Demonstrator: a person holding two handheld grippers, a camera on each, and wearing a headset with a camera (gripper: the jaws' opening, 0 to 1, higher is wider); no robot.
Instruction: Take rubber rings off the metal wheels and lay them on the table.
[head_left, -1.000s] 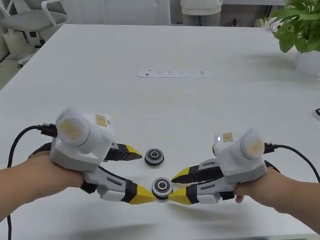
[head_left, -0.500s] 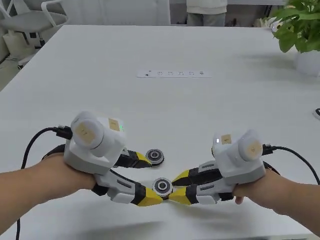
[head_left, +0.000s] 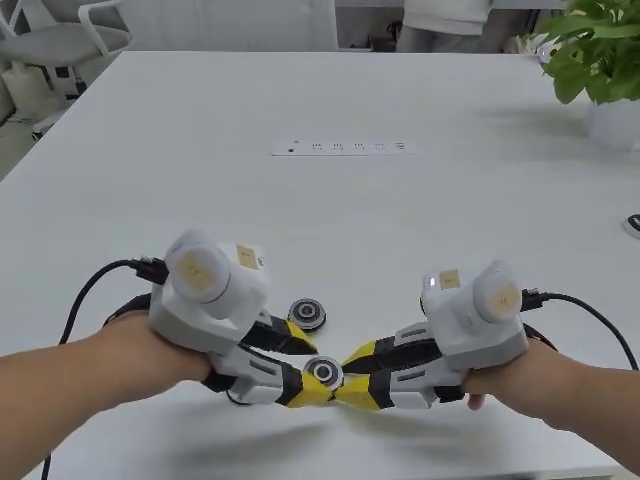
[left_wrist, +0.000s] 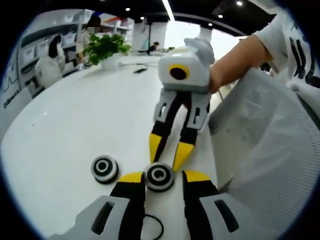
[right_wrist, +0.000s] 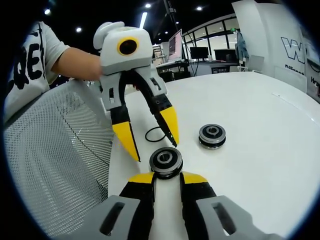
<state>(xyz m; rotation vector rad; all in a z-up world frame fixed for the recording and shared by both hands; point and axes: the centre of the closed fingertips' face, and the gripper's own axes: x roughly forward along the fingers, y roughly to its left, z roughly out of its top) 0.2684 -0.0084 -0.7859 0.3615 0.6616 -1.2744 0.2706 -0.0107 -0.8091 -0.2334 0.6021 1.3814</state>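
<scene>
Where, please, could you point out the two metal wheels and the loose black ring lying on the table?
Near wheel (right_wrist: 166, 161): right gripper view, on its hub.
Far wheel (right_wrist: 212, 135): right gripper view, on its top face.
Loose rubber ring (left_wrist: 161, 226): left gripper view, on its right-hand arc.

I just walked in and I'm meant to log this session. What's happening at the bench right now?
A person holds a gripper in each hand. The left claw and right claw, both open, flank one metal wheel on the table. A second wheel sits just beyond, and a loose rubber ring lies by the left gripper.
</scene>
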